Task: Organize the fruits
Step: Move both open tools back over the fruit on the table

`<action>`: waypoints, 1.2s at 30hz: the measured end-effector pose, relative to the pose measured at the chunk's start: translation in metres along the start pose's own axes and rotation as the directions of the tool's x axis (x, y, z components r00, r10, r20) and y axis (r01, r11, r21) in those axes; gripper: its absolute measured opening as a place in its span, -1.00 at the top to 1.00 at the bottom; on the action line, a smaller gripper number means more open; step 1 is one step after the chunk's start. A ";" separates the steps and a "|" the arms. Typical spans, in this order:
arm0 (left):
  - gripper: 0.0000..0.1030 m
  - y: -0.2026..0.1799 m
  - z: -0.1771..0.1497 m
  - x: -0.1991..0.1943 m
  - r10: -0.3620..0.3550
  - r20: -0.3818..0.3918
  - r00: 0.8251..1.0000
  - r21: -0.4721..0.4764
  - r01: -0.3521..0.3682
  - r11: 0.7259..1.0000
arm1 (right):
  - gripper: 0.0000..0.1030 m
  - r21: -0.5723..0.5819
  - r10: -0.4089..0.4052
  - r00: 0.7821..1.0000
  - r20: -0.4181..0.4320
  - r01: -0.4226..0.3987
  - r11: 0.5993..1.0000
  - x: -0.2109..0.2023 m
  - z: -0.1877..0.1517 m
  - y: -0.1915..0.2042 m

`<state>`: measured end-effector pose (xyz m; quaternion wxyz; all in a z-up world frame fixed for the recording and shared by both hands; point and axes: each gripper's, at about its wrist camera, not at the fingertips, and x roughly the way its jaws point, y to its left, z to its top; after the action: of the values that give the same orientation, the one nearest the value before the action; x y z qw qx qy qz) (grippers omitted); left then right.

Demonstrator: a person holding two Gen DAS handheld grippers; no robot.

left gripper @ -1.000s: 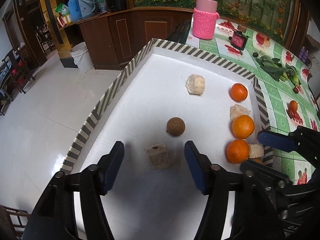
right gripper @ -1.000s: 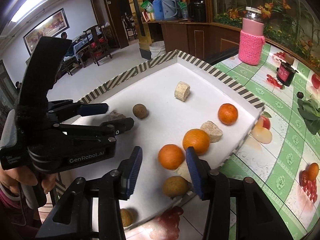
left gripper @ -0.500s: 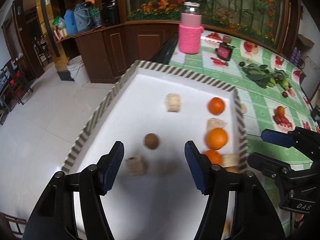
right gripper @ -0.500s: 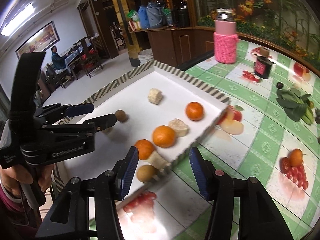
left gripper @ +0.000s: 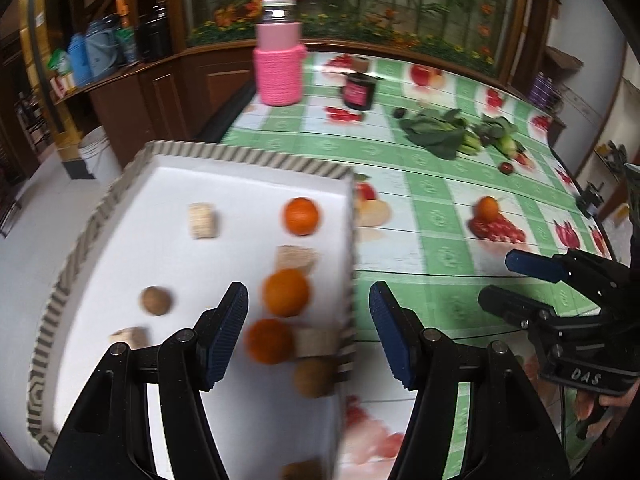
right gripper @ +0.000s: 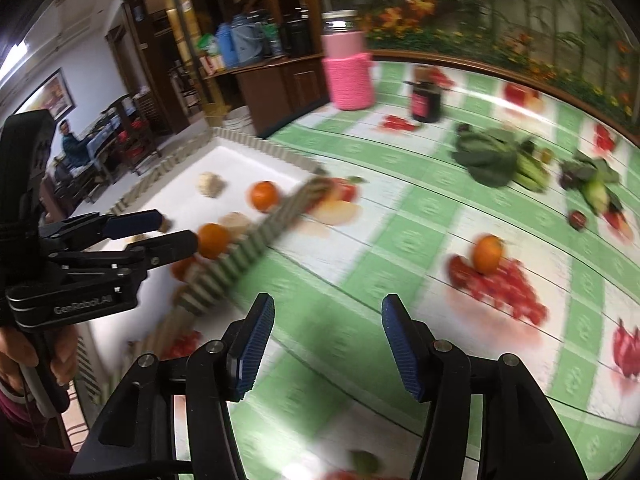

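Right wrist view: the loose round orange fruit [right gripper: 487, 254] on the green-checked table [right gripper: 360, 280] lies ahead-right of the right tongs [right gripper: 326, 344], nearer than the left tongs [right gripper: 168, 228]; both stand apart, empty, the right's jaws having just widened

Dining room (fruit-print tablecloth [left gripper: 440, 200], wooden sideboard [left gripper: 168, 92]).

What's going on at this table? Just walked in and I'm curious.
A person is sorting fruit with a claw in each hand. Both the left claw and right claw are empty; the right's jaws have just been opening. Three oranges sit in the white tray; another orange remains on the tablecloth.
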<state>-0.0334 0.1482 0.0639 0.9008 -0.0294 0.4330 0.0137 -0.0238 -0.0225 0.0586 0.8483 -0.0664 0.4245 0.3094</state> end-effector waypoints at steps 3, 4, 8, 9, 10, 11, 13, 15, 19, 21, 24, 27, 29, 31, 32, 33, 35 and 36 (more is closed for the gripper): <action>-0.20 -0.017 0.003 0.007 -0.026 -0.013 1.000 0.020 0.026 0.999 | -0.13 0.039 -0.037 0.999 -0.004 0.037 0.999 -0.007 -0.007 -0.024; -0.20 -0.022 0.004 0.009 -0.033 -0.018 0.999 0.027 0.034 0.999 | -0.13 0.049 -0.051 0.999 -0.006 0.051 0.997 -0.009 -0.009 -0.033; -0.20 -0.041 0.009 0.016 -0.050 -0.031 0.998 0.054 0.052 0.997 | -0.13 0.098 -0.092 0.996 -0.012 0.093 0.991 -0.013 -0.014 -0.063; -0.20 -0.044 0.010 0.017 -0.056 -0.034 0.998 0.056 0.058 0.997 | -0.13 0.111 -0.092 0.996 -0.009 0.092 0.990 -0.013 -0.015 -0.069; -0.20 -0.047 0.011 0.018 -0.062 -0.037 0.997 0.058 0.064 0.996 | -0.13 0.124 -0.090 0.996 -0.007 0.090 0.988 -0.012 -0.014 -0.074; -0.20 -0.050 0.012 0.019 -0.067 -0.040 0.997 0.060 0.069 0.996 | -0.13 0.131 -0.091 0.996 -0.007 0.091 0.987 -0.010 -0.014 -0.077; -0.20 -0.056 0.014 0.021 -0.071 -0.042 0.997 0.067 0.074 0.995 | -0.12 0.118 -0.093 0.996 -0.012 0.094 0.989 -0.004 -0.011 -0.078; -0.20 -0.057 0.015 0.022 -0.073 -0.043 0.996 0.071 0.076 0.995 | -0.10 0.103 -0.091 0.996 -0.015 0.092 0.990 0.003 -0.005 -0.077; -0.20 -0.056 0.019 0.025 -0.073 -0.043 0.996 0.066 0.076 0.995 | -0.03 0.091 -0.083 0.996 -0.022 0.084 0.992 0.019 0.007 -0.076; -0.20 -0.055 0.020 0.026 -0.070 -0.044 0.997 0.062 0.072 0.995 | 0.03 0.079 -0.078 0.996 -0.030 0.081 0.994 0.027 0.012 -0.076; -0.20 -0.053 0.022 0.030 -0.065 -0.050 0.997 0.057 0.068 0.996 | 0.09 0.070 -0.084 0.996 -0.041 0.087 0.994 0.037 0.017 -0.076; -0.20 -0.053 0.024 0.034 -0.062 -0.055 0.997 0.058 0.066 0.996 | 0.35 0.063 -0.072 0.996 -0.059 0.076 0.995 0.048 0.019 -0.076; -0.20 -0.055 0.024 0.036 -0.063 -0.061 0.996 0.061 0.066 0.996 | 0.52 0.046 -0.075 0.995 -0.067 0.079 0.996 0.054 0.019 -0.075; -0.20 -0.059 0.026 0.039 -0.066 -0.067 0.996 0.068 0.070 0.995 | 0.62 0.028 -0.086 0.994 -0.061 0.088 0.996 0.054 0.018 -0.074; -0.20 -0.062 0.027 0.040 -0.067 -0.069 0.995 0.072 0.072 0.995 | 0.62 0.033 -0.080 0.995 -0.058 0.082 0.996 0.052 0.018 -0.076; -0.20 -0.065 0.028 0.041 -0.071 -0.071 0.995 0.076 0.076 0.994 | 0.62 0.040 -0.077 0.996 -0.054 0.079 0.996 0.050 0.017 -0.077; -0.20 -0.072 0.031 0.043 -0.083 -0.073 0.994 0.084 0.089 0.992 | 0.62 0.054 -0.082 0.996 -0.042 0.084 0.995 0.044 0.015 -0.083; -0.20 -0.076 0.032 0.044 -0.091 -0.074 0.993 0.092 0.098 0.991 | 0.62 0.067 -0.082 0.996 -0.037 0.084 0.994 0.039 0.013 -0.087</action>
<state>0.0232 0.0740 0.0522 0.8851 -0.0074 0.4626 -0.0506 0.0537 -0.0689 0.0241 0.8547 -0.0602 0.4463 0.2582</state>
